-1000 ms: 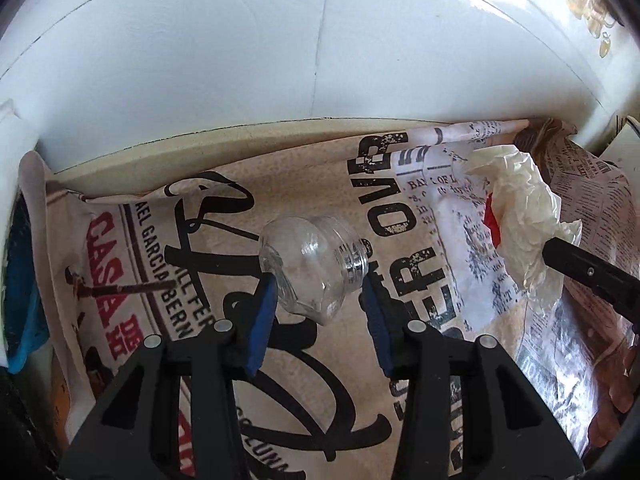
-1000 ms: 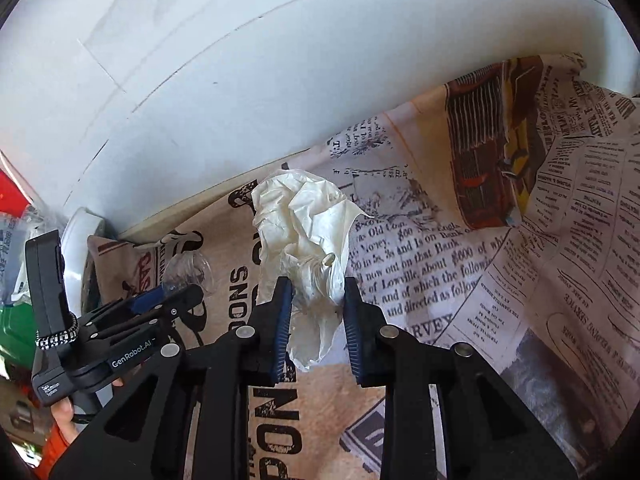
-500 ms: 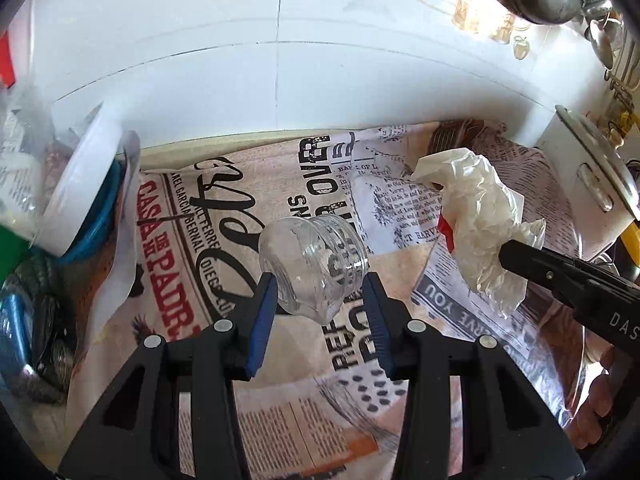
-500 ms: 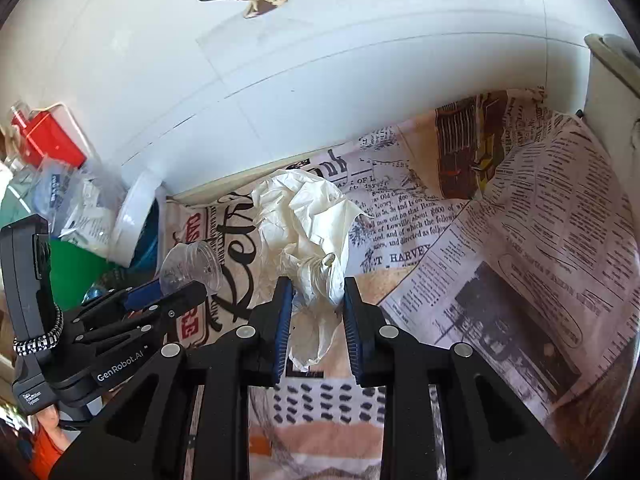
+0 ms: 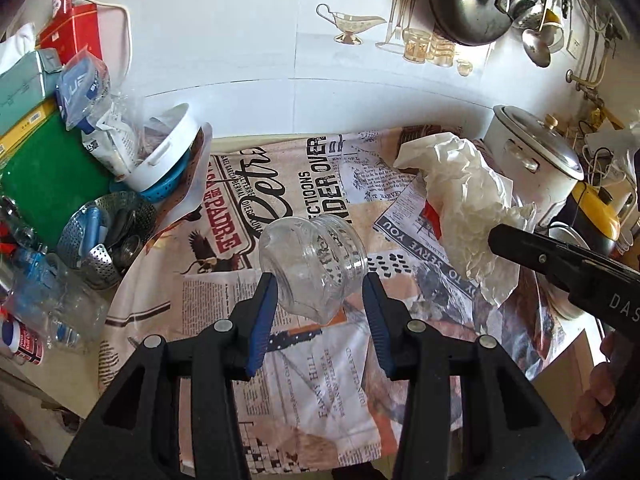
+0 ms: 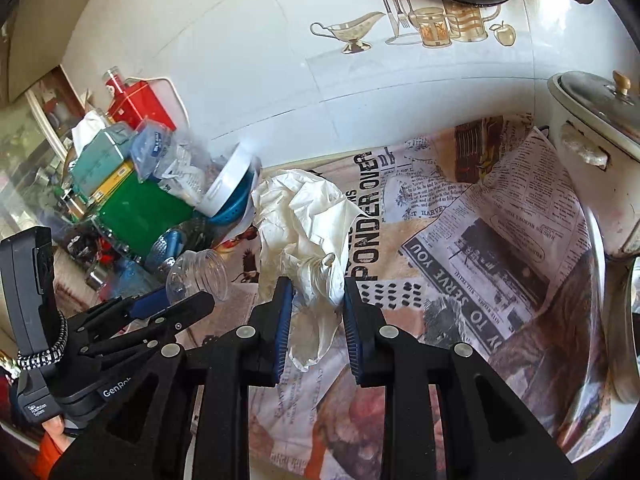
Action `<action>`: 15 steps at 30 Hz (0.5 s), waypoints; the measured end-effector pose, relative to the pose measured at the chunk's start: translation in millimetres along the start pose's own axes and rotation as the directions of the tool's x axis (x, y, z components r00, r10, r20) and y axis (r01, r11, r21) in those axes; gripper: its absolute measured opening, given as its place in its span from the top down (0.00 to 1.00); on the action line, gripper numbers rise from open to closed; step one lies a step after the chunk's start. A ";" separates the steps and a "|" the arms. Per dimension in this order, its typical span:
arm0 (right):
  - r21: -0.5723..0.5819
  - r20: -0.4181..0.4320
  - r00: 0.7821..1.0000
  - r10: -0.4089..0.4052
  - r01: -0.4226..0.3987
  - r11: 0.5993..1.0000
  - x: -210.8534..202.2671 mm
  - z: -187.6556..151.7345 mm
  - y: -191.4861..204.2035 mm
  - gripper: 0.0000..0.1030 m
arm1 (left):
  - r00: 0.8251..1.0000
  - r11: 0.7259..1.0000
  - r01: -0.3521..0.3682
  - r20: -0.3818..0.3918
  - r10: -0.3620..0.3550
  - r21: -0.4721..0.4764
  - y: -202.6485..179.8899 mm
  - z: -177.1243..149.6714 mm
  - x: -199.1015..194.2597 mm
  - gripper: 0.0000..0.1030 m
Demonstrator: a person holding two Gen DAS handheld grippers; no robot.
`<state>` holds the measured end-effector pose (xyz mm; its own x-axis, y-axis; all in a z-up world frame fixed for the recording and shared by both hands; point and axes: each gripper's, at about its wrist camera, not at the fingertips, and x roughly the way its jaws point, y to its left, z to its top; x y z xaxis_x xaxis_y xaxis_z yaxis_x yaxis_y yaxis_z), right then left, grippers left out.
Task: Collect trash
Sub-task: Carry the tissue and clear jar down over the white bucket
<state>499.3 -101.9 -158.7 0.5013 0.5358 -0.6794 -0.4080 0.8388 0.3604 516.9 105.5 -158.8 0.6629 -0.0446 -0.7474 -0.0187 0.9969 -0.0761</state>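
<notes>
Both tongs higher, jar (image 5: 314,266) and wrapper (image 6: 308,236) aloft

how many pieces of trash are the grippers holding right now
2. A clear plastic jar is clamped on its side in the left gripper; a crumpled white wrapper is pinched in the right gripper. Both hang above the newspaper-print tablecloth.

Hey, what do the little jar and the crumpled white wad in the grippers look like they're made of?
The jar looks like clear plastic, possibly glass: fully see-through, glossy, with the tablecloth print showing through it and a threaded neck. The crumpled wad looks like thin paper or plastic film: off-white, sharply creased, with a slight sheen; which one is hard to tell.
</notes>
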 end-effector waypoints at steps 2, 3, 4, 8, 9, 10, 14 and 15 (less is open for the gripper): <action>0.001 0.015 1.000 -0.002 0.002 1.000 -9.8 -14.4 12.6 0.78 | 1.000 1.000 0.000 0.006 0.000 0.013 1.2 -13.2 -10.6 0.58; 0.003 0.021 1.000 -0.001 0.001 1.000 -15.1 -23.1 20.2 0.78 | 1.000 1.000 0.004 0.007 -0.004 0.014 2.7 -23.0 -17.1 0.58; 0.007 0.026 1.000 -0.004 0.004 1.000 -21.6 -31.9 27.5 0.78 | 1.000 1.000 0.012 0.007 -0.012 0.013 5.6 -34.2 -23.9 0.58; 0.026 0.042 0.998 -0.035 0.034 0.999 -39.5 -74.5 58.7 0.78 | 0.999 0.999 0.040 -0.001 -0.040 0.028 16.7 -85.5 -52.6 0.58; 0.036 0.046 0.998 -0.042 0.041 0.999 -43.7 -87.9 66.8 0.78 | 0.999 0.999 0.040 -0.005 -0.039 0.036 18.7 -98.3 -58.7 0.58; 0.048 0.046 0.998 -0.047 0.045 0.998 -47.4 -99.4 74.8 0.78 | 0.999 0.998 0.041 -0.012 -0.040 0.041 21.3 -110.6 -64.8 0.58; 0.104 0.016 0.999 -0.045 0.043 0.994 -53.1 -146.9 89.0 0.78 | 0.998 0.998 0.040 -0.042 -0.038 0.051 27.2 -153.6 -86.8 0.58; 0.120 0.005 0.999 -0.039 0.039 0.992 -53.9 -157.5 91.7 0.78 | 0.998 0.998 0.037 -0.048 -0.034 0.058 27.7 -163.1 -92.0 0.58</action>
<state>314.7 -69.1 -189.7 0.5207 0.5028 -0.6899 -0.2942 0.8643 0.4078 333.4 126.7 -199.7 0.6266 -0.0815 -0.7751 0.0489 0.9967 -0.0652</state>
